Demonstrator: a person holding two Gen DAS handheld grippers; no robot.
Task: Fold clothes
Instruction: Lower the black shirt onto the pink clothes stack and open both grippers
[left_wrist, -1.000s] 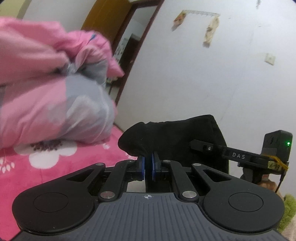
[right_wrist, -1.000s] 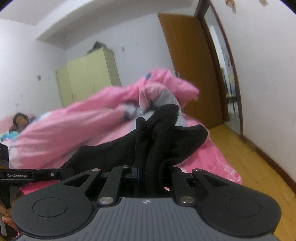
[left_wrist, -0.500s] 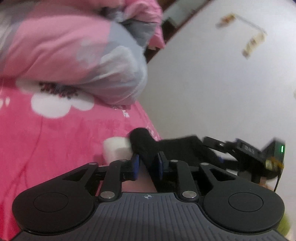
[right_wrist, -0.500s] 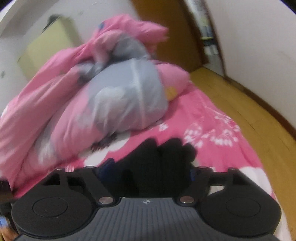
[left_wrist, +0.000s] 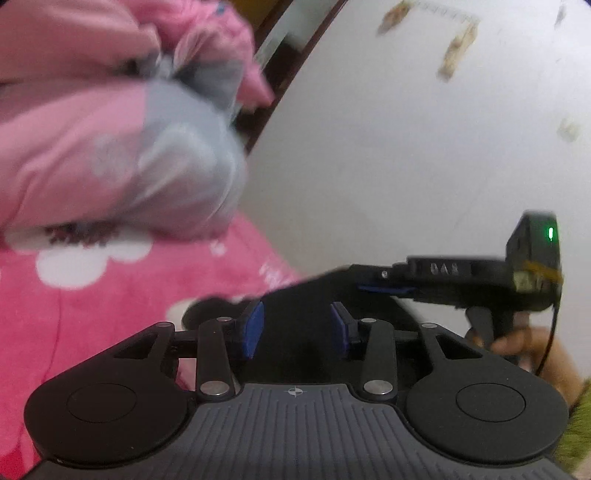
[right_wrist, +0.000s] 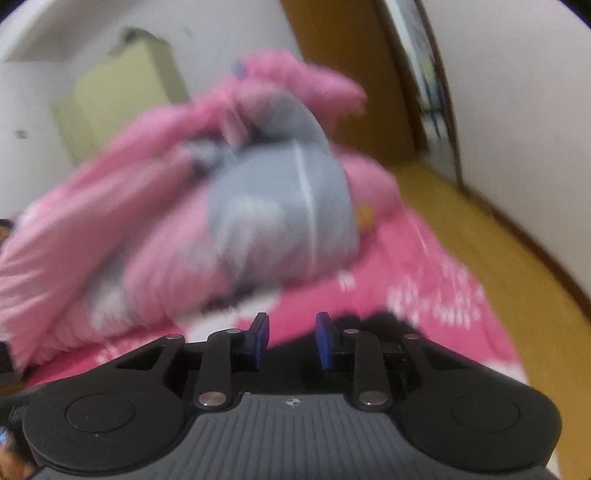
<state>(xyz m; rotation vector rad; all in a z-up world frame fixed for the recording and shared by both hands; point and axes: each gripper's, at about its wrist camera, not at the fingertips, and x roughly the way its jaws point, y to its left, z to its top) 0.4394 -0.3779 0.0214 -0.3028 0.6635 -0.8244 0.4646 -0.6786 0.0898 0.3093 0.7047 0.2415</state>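
Note:
A black garment (left_wrist: 321, 291) lies on the pink flowered bed sheet (left_wrist: 110, 295). My left gripper (left_wrist: 297, 326) hangs low over it. Its jaws are opening, and the black cloth shows between the blue pads (left_wrist: 255, 328), which do not press on it. In the left wrist view my right gripper (left_wrist: 369, 280) reaches in from the right over the same garment. In its own view the right gripper (right_wrist: 291, 339) has its jaws closing. The black garment (right_wrist: 373, 325) lies under and just past its blue pads (right_wrist: 323, 339), with nothing clamped between them.
A bundled pink and grey quilt (right_wrist: 258, 203) is heaped on the bed behind the garment. The bed's right edge drops to a wooden floor (right_wrist: 498, 258) by a white wall. An orange door (right_wrist: 351, 74) and a pale green cabinet (right_wrist: 122, 92) stand at the back.
A second ago both grippers held the black garment up, shut on it. Both have come down toward the sheet and let go; the garment now lies on the bed.

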